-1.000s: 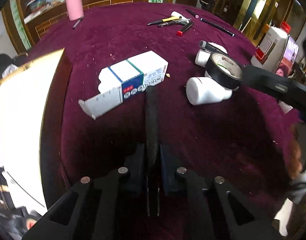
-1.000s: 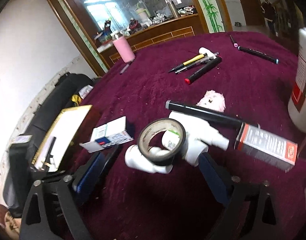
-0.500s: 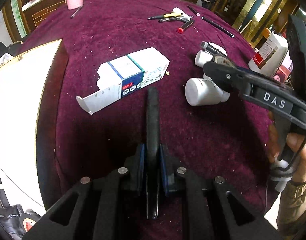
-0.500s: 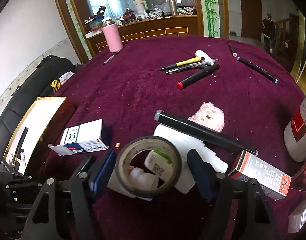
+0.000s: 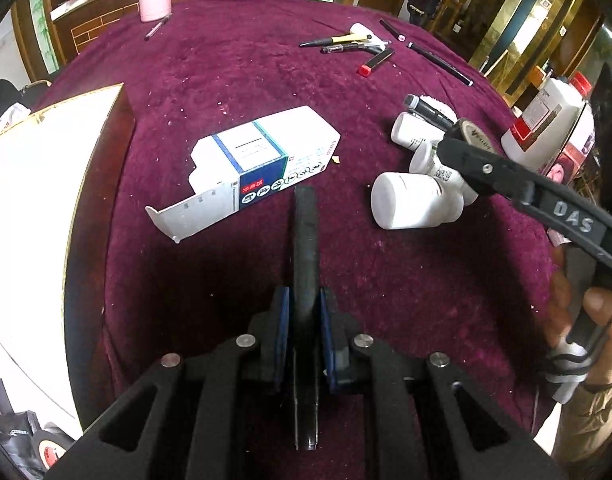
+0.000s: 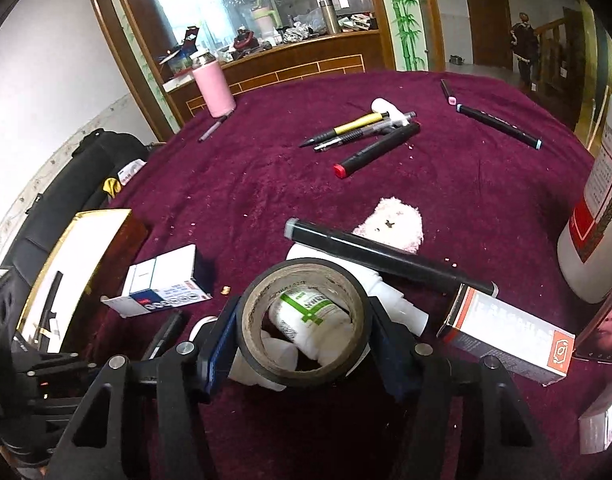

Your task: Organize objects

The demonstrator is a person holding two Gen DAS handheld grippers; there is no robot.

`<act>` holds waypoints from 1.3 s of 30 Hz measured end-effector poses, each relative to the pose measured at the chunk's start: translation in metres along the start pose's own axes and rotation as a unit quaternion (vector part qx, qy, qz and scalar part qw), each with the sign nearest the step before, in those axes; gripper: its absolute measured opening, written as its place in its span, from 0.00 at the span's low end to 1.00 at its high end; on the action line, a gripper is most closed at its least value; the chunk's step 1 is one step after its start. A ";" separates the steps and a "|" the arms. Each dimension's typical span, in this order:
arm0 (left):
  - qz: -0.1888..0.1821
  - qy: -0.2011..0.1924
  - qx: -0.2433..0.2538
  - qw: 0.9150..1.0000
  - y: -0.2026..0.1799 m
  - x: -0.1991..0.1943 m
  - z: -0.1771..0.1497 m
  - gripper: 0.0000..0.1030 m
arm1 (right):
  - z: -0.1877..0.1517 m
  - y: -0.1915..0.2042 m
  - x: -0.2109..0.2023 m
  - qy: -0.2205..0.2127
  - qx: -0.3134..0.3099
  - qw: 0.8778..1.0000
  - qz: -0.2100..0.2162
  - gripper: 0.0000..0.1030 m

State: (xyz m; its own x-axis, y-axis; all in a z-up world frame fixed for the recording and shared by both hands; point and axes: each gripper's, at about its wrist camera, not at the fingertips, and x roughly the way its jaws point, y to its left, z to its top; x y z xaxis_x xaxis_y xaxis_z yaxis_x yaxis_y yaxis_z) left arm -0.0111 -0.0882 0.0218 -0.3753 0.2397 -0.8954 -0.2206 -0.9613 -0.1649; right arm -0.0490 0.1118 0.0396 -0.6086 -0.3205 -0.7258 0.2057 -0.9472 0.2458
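A roll of black tape point(image 6: 301, 320) rests on several white bottles point(image 5: 414, 200) on the maroon tablecloth. My right gripper point(image 6: 301, 324) has come around it. Its jaws are closing, and both pads touch the roll's sides. Through the roll's hole I see a green-labelled bottle point(image 6: 314, 312). In the left wrist view the right gripper's finger point(image 5: 486, 168) covers most of the tape point(image 5: 472, 132). My left gripper point(image 5: 303, 300) is shut on a slim black marker-like stick point(image 5: 306, 240) that points at a white-and-blue medicine box point(image 5: 261, 164).
A white-lined box with a gold rim point(image 5: 113, 152) stands at the left. A long black marker point(image 6: 386, 256) lies across the bottles, beside a plush toy point(image 6: 394, 220). An orange-and-white carton point(image 6: 506, 340) and a big white jug point(image 6: 594, 232) are at the right. Pens point(image 6: 362, 128) and a pink flask point(image 6: 211, 84) are far back.
The right gripper has moved in over the tape roll and its jaws have narrowed from well outside the roll to its sides. The left gripper still holds the black stick in place.
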 end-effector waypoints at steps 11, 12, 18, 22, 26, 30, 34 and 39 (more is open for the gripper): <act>-0.010 -0.007 -0.014 1.000 0.003 -0.005 -0.001 0.14 | -0.004 0.020 -0.012 -0.006 -0.016 1.000 0.023 0.63; -0.012 -0.008 -0.015 1.000 0.003 -0.005 -0.001 0.14 | -0.004 0.021 -0.013 -0.006 -0.016 1.000 0.026 0.63; -0.016 -0.018 -0.022 0.999 0.004 -0.014 -0.002 0.14 | -0.007 0.029 -0.017 -0.006 -0.021 0.999 0.038 0.63; -0.017 -0.023 -0.029 0.999 0.008 -0.017 -0.002 0.14 | -0.010 0.032 -0.018 -0.005 -0.023 0.999 0.041 0.63; -0.017 -0.028 -0.035 0.999 0.011 -0.020 -0.002 0.14 | -0.013 0.036 -0.018 -0.002 -0.023 0.999 0.046 0.63; -0.016 -0.035 -0.038 0.999 0.013 -0.025 -0.002 0.14 | -0.015 0.040 -0.018 -0.001 -0.026 0.998 0.049 0.63; -0.015 -0.042 -0.040 0.998 0.015 -0.030 -0.004 0.14 | -0.017 0.044 -0.017 0.001 -0.029 0.998 0.051 0.63; -0.013 -0.046 -0.042 0.998 0.016 -0.033 -0.004 0.14 | -0.019 0.047 -0.017 0.003 -0.031 0.998 0.055 0.63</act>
State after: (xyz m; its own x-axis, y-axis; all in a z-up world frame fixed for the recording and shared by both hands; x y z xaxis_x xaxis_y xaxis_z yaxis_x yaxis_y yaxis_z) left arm 0.0012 -0.1117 0.0473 -0.4517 0.2732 -0.8493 -0.1570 -0.9614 -0.2258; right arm -0.0141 0.0726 0.0517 -0.5757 -0.4221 -0.7003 0.3182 -0.9046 0.2836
